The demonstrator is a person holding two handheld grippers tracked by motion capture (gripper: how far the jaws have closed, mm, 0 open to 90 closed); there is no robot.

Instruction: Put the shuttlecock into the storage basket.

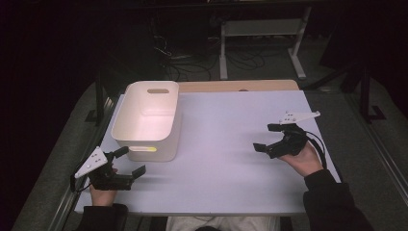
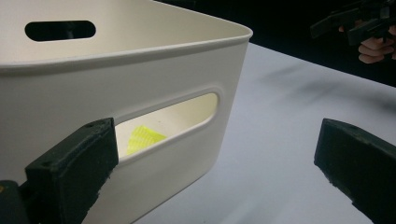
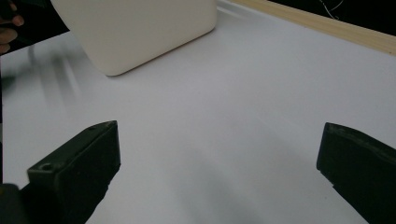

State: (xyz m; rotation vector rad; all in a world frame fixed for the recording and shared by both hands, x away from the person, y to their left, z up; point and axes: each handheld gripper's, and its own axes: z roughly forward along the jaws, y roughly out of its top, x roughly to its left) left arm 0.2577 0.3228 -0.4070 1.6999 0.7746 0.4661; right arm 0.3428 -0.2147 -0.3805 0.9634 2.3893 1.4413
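Holding both grippers low with fingers spread and empty, you keep your left gripper (image 1: pixel 129 163) near the white bin (image 1: pixel 144 126) on the surface (image 1: pixel 231 144), its handle slot showing something yellow (image 2: pixel 142 138) inside, while your right gripper (image 1: pixel 265 139) waits well apart.

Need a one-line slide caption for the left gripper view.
Open left tool beside the white bin, something yellow visible through its handle slot.
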